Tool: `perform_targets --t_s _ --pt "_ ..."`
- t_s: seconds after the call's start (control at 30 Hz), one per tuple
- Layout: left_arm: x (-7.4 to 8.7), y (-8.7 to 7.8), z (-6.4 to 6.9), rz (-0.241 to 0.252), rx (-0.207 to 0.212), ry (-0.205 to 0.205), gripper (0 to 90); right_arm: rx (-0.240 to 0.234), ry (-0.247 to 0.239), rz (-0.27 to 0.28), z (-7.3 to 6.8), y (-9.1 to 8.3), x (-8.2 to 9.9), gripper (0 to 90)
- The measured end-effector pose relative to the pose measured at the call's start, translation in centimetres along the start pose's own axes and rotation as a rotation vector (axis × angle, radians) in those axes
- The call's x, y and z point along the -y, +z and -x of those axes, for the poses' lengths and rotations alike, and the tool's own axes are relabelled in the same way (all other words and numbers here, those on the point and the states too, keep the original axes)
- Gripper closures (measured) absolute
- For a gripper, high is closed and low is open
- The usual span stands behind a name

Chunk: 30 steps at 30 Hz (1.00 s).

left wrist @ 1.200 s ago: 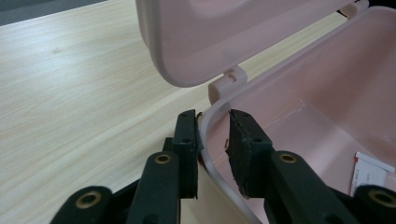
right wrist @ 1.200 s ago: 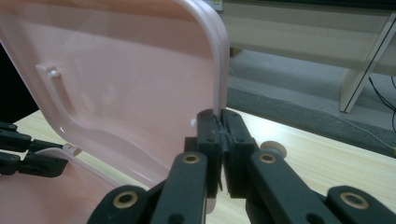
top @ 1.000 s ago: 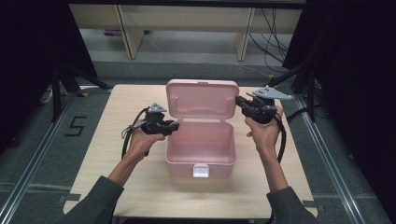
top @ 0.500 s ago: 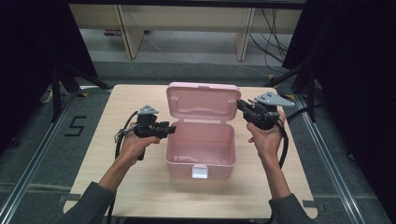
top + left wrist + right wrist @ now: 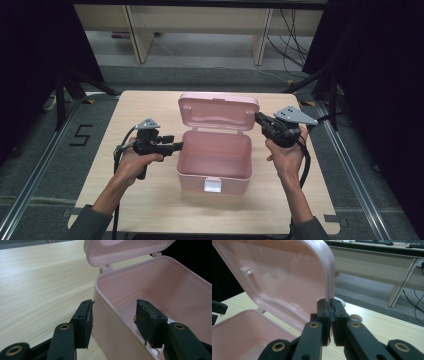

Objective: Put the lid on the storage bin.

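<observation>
Left hand-held gripper (image 5: 176,145) jaws just opening, apart; right hand-held gripper (image 5: 260,120) jaws closed.

There is one pink box (image 5: 214,161) with one lid (image 5: 218,111), one wooden table (image 5: 100,185), and two grippers: left gripper (image 5: 176,146), right gripper (image 5: 259,119).

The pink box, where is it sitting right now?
In the high view the pink box sits in the middle of the wooden table, its lid up, between the left gripper and the right gripper.
</observation>
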<state>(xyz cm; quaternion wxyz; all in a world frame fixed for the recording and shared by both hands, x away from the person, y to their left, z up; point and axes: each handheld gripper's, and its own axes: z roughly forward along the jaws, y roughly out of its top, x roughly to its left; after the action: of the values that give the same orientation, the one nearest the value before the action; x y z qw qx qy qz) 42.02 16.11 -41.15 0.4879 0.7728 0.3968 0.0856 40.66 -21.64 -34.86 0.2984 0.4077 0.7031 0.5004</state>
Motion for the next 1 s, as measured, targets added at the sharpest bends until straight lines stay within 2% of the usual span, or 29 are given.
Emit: perform_targets --t_s 0.03,0.07,0.13,0.17,0.2,0.23,0.3,0.33,0.37,0.4,0.43,0.47,0.5,0.53,0.7,0.73,0.77,0.83,0.87,0.9,0.93,0.97,1.0 --pt "0.1 -0.1 0.1 0.001 0.000 0.008 47.5 -0.005 -0.015 0.012 0.0 0.0 0.1 87.2" --pt "0.1 -0.1 0.3 0.004 0.000 0.006 47.5 -0.003 -0.005 0.007 -0.1 -0.1 0.2 87.1" --pt "0.2 -0.3 0.5 0.004 0.008 0.013 47.4 0.006 -0.025 0.012 -0.1 -0.4 0.3 87.0" --pt "0.2 -0.4 0.6 0.003 0.015 0.015 47.5 -0.005 -0.018 0.009 -0.2 -0.4 0.3 86.9" --pt "0.2 -0.5 0.7 0.001 0.025 0.014 47.4 0.001 -0.039 0.020 -0.1 -0.5 0.4 86.9" --pt "0.3 -0.6 0.8 0.006 0.026 0.012 47.2 -0.008 -0.016 0.007 -0.3 -0.6 0.5 86.8" --pt "0.5 -1.0 0.9 0.001 0.058 0.009 46.7 -0.002 -0.044 0.025 -0.2 -0.7 0.6 86.7" --pt "0.6 -1.2 0.8 0.003 0.068 0.008 46.8 -0.016 -0.032 0.022 -0.4 -0.8 0.7 86.6" --pt "0.7 -1.3 0.9 0.009 0.064 0.008 46.8 -0.006 -0.029 0.021 -0.4 -0.9 0.8 86.6" --pt "0.7 -1.5 0.9 0.003 0.068 0.012 46.8 -0.018 -0.010 0.011 -0.5 -1.0 0.8 86.5" --pt "0.8 -1.7 0.9 0.005 0.068 0.014 46.8 -0.010 -0.032 0.018 -0.5 -1.1 0.9 86.5" --pt "0.9 -1.9 1.0 0.007 0.062 0.017 46.8 -0.013 -0.012 0.017 -0.7 -1.2 1.0 86.5" --pt "1.0 -2.1 1.0 0.003 0.072 0.020 46.8 -0.018 -0.024 0.024 -0.6 -1.2 1.1 86.4" --pt "1.1 -2.3 1.0 0.000 0.070 0.018 46.8 -0.020 -0.005 0.020 -0.8 -1.3 1.2 86.4" --pt "1.8 -3.4 1.2 0.003 0.063 0.022 46.4 -0.011 -0.031 0.031 -0.8 -1.7 1.5 86.2" --pt "1.9 -3.6 1.1 0.000 0.065 0.030 46.2 -0.028 -0.008 0.026 -1.0 -1.7 1.6 86.1" --pt "2.0 -3.7 1.2 0.006 0.058 0.025 46.0 -0.027 -0.006 0.015 -1.0 -1.9 1.6 86.1" --pt "2.1 -4.0 1.3 0.008 0.052 0.029 45.6 -0.035 -0.015 0.038 -1.0 -1.9 1.9 86.0" --pt "2.2 -4.1 1.3 0.008 0.055 0.030 45.5 -0.040 -0.004 0.029 -1.0 -2.0 1.9 86.0" --pt "2.2 -4.1 1.3 0.007 0.056 0.038 45.4 -0.032 -0.020 0.043 -1.0 -2.1 2.0 86.0" --pt "2.2 -4.2 1.4 0.006 0.053 0.031 45.3 -0.032 -0.004 0.033 -1.2 -2.2 2.0 86.1" --pt "2.3 -4.2 1.5 0.004 0.054 0.036 45.3 -0.030 -0.016 0.029 -1.1 -2.3 2.1 86.2" --pt "2.3 -4.2 1.5 0.006 0.059 0.041 45.3 -0.033 0.004 0.029 -1.3 -2.4 2.2 86.4"
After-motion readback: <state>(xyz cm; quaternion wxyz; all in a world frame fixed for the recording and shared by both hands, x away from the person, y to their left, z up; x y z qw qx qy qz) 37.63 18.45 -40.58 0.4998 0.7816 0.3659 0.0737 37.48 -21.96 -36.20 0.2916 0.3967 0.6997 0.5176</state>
